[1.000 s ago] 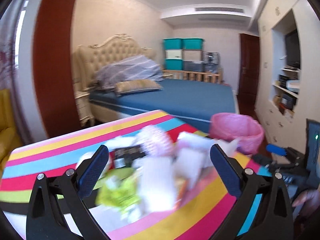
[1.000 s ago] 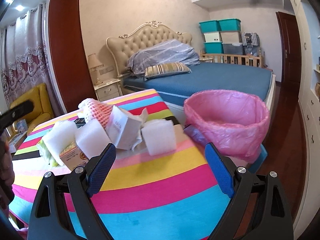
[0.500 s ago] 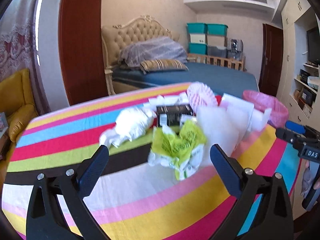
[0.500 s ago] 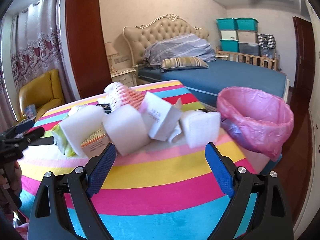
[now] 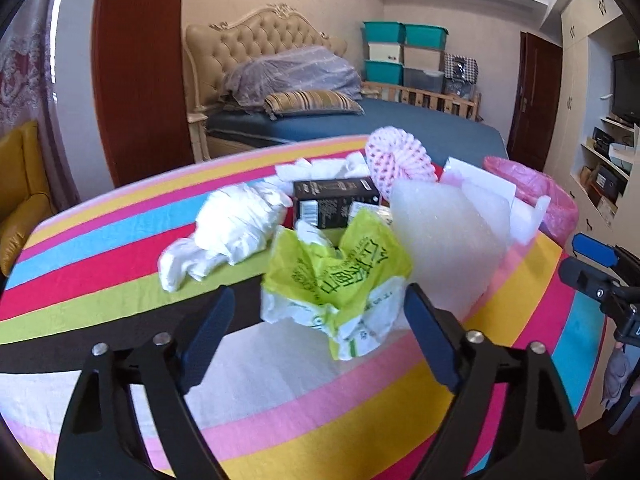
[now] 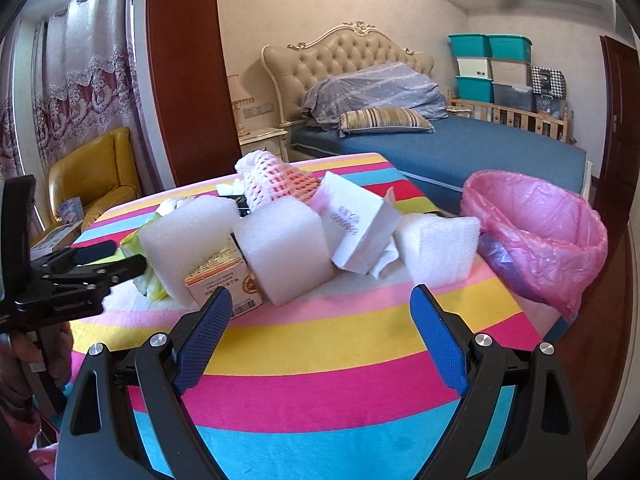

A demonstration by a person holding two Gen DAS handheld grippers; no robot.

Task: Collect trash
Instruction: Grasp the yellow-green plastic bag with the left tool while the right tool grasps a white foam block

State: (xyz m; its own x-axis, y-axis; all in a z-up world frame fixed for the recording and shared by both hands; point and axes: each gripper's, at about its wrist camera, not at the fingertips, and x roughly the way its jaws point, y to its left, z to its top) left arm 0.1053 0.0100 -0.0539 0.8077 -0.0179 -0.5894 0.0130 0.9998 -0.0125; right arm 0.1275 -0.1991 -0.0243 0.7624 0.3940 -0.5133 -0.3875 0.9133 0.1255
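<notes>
A: Why is the left tool point(image 5: 320, 314) set there?
B: To straddle the crumpled green wrapper point(image 5: 336, 280) mid-bench point(image 5: 100, 280); its jaws, just narrowing, are not yet touching it.
A: The right tool point(image 6: 320, 320)?
B: Wide, empty, facing foam blocks point(image 6: 286, 248); the pink-lined bin point(image 6: 536, 236) waits at the bench's right edge.

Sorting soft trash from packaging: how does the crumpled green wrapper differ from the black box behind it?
The green wrapper is crushed, shapeless, bright yellow-green and white; the black box keeps straight edges and flat printed faces. The wrapper lies nearest the left hand-held gripper; the box sits farther back. Both rest on the striped tablecloth.
</notes>
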